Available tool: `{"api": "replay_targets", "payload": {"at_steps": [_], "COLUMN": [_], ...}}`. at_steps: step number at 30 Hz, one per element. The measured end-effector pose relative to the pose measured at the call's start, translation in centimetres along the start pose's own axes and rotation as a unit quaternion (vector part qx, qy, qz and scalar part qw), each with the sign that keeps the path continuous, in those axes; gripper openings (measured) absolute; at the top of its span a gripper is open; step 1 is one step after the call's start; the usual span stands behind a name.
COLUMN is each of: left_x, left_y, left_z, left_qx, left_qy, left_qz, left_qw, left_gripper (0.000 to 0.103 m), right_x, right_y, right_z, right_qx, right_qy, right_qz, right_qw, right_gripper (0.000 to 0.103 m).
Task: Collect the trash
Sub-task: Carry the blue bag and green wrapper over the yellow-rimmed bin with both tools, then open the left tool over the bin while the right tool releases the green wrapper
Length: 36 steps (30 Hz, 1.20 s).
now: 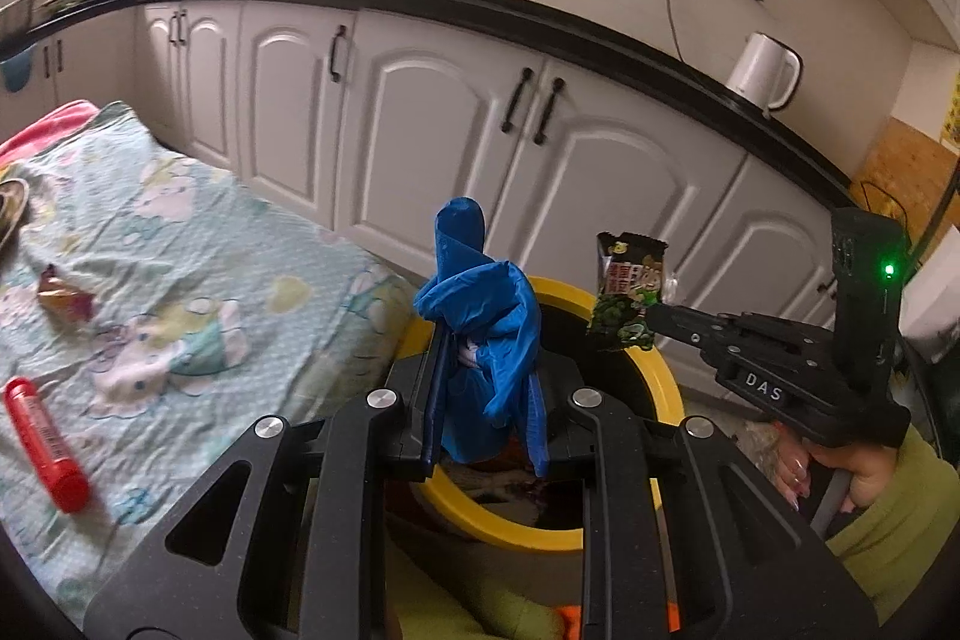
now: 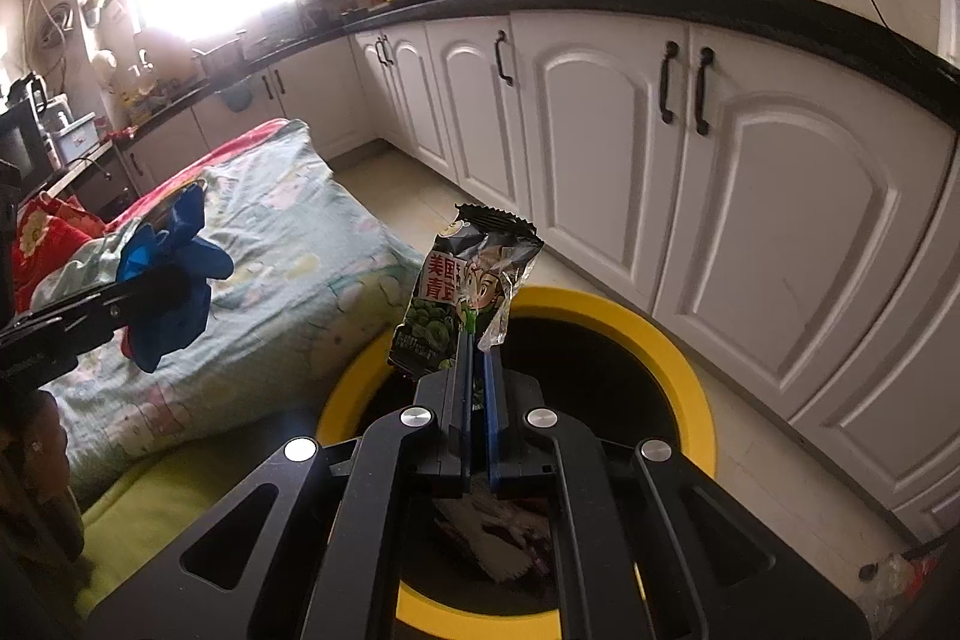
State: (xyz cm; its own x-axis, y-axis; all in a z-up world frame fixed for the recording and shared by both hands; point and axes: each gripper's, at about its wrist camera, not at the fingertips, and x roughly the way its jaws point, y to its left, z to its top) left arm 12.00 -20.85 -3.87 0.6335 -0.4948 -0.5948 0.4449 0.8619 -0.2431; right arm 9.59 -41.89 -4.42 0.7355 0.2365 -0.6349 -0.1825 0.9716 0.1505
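My left gripper (image 1: 489, 358) is shut on a crumpled blue glove (image 1: 480, 304), which sticks up above its fingers over the near rim of a yellow-rimmed bin (image 1: 666, 370). My right gripper (image 2: 477, 340) is shut on a green and black snack wrapper (image 2: 468, 292), held upright above the same bin (image 2: 690, 370). In the left wrist view the right gripper (image 1: 651, 316) comes in from the right with the wrapper (image 1: 627, 292). In the right wrist view the left gripper (image 2: 174, 286) with the glove (image 2: 174, 274) is at the left. Scraps of trash lie inside the bin.
A table with a pastel patterned cloth (image 1: 180, 280) is left of the bin; a red tube (image 1: 45, 442) and a small crumpled wrapper (image 1: 63, 298) lie on it. White cabinets (image 1: 420, 130) under a black counter run behind. A green sleeve (image 1: 888, 532) is at lower right.
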Motion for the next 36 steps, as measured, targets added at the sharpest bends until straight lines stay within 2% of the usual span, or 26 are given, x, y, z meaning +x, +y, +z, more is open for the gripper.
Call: {"api": "replay_targets", "payload": {"at_steps": [15,28,33,36], "left_x": [3.8,5.5,5.5,5.3], "left_y": [-3.4,-4.1,-4.0,-3.7], "left_z": [-1.7,-2.3,-2.2,-2.2], "left_qx": [0.044,0.046,0.043,0.038], "left_qy": [0.048,0.073,0.071,0.068], "left_qz": [-0.032,-0.044,-0.046,-0.044], "left_qw": [0.9974,0.9953,0.9955,0.996], "left_gripper": [0.016,0.017,0.025,0.031], "right_x": [0.9,2.0,2.0,2.0], "right_y": [-3.3,-5.1,-5.3,-5.5], "right_z": [-3.8,-5.9,-5.9,-5.7], "right_qx": [0.023,0.052,0.056,0.06], "right_qy": [0.034,0.059,0.06,0.059], "right_qz": [-0.011,-0.014,-0.014,-0.014], "right_qw": [0.999,0.997,0.997,0.996], "right_gripper": [0.004,0.004,0.006,0.012]}}
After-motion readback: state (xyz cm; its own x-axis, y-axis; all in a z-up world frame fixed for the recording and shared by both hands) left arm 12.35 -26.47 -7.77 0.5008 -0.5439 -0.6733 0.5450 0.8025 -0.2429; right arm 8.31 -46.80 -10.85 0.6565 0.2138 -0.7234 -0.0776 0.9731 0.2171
